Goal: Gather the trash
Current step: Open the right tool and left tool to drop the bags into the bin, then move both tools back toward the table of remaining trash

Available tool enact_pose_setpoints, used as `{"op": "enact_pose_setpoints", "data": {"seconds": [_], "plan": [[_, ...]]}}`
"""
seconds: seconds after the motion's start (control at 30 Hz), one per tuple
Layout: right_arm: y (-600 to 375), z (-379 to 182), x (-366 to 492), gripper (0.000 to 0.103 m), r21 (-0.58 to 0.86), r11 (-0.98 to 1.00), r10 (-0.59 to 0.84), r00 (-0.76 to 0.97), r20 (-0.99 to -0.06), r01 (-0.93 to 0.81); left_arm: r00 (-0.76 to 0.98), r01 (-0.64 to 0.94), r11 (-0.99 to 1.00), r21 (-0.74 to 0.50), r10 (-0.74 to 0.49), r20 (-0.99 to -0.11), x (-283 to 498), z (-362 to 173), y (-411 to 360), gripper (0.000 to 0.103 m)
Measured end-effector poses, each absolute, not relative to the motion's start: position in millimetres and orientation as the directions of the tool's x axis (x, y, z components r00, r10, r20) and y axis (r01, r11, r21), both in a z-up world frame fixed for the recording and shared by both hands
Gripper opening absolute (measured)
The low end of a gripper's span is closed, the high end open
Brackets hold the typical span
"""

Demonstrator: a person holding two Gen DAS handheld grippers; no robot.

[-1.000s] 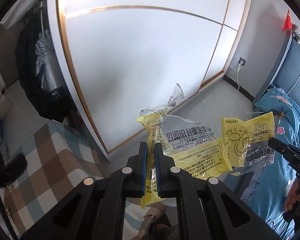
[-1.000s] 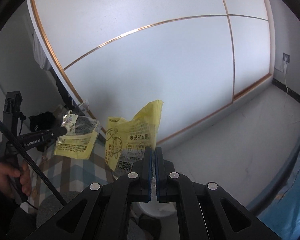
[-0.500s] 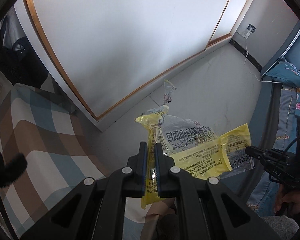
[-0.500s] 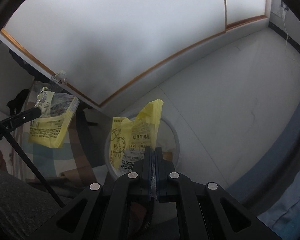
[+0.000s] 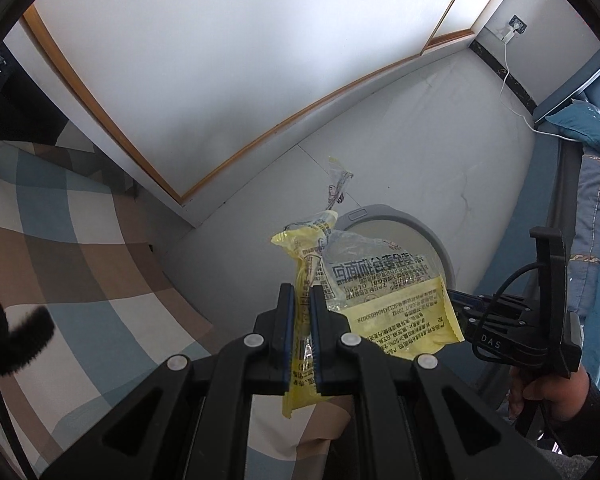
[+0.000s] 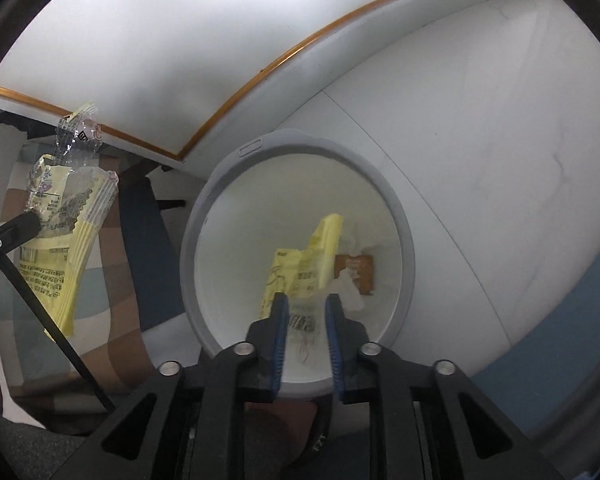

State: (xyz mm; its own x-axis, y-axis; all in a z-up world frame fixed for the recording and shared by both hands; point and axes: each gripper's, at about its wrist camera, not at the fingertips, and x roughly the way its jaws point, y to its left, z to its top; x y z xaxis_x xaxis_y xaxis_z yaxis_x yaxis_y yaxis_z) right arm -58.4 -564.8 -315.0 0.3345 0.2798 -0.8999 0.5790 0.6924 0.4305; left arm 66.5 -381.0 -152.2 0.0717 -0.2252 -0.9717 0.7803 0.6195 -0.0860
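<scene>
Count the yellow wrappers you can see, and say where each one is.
2. One wrapper is pinched in the left gripper beside the bin. The other drops into the bin as the right gripper opens. More may be hidden.

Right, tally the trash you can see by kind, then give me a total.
Yellow wrappers: 2, one in the left gripper, one dropping from the opening right gripper into the bin
Brown packet: 1
White tissue: 1
Total: 4

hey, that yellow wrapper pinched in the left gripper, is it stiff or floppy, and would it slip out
Probably floppy: the yellow wrapper crumples and sags around the left hand-held gripper. Likely very light, being thin, partly clear film. The glossy plastic may be slippery, though the shut pads seem to pinch it securely.
</scene>
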Motion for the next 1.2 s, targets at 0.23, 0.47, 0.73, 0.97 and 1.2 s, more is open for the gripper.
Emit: {"op": "enact_pose_setpoints", "data": {"seconds": [0.23,0.47,0.73,0.97,1.2], "plan": [[-577.8,-317.2,-80.0,0.045,0.459,0.632,0.275,0.373,-0.886,0.624,0.046,0.813,0.580,-0.055,-0.158,-0.986,57.8,-167.8,-397.6,0.007],[-593.5,-294.2,-115.3,0.046,0.409,0.637,0.163,0.404,-0.900,0.653,-0.030,0.837,0.541,-0.087,-0.112,-0.993,48.0,-179.1,-422.3,0.011],[-598.7,-301.1,-120.5,0.057,0.406,0.575,0.122,0.416,-0.901,0.711,-0.162,0.864,0.475,-0.165,-0.048,-0.986,39.9,-202.8,-442.7,0.054],[-591.7,-298.5,-111.0,0.075,0.435,0.587,0.141,0.443,-0.885,0.682,-0.223,0.806,0.550,-0.218,-0.059,-0.973,53.2,-208.5,-435.1,0.086],[-585.1,-296.6,-103.7,0.088,0.463,0.598,0.171,0.460,-0.871,0.654,-0.197,0.765,0.604,-0.223,-0.110,-0.974,58.4,-199.4,-426.2,0.091]]}}
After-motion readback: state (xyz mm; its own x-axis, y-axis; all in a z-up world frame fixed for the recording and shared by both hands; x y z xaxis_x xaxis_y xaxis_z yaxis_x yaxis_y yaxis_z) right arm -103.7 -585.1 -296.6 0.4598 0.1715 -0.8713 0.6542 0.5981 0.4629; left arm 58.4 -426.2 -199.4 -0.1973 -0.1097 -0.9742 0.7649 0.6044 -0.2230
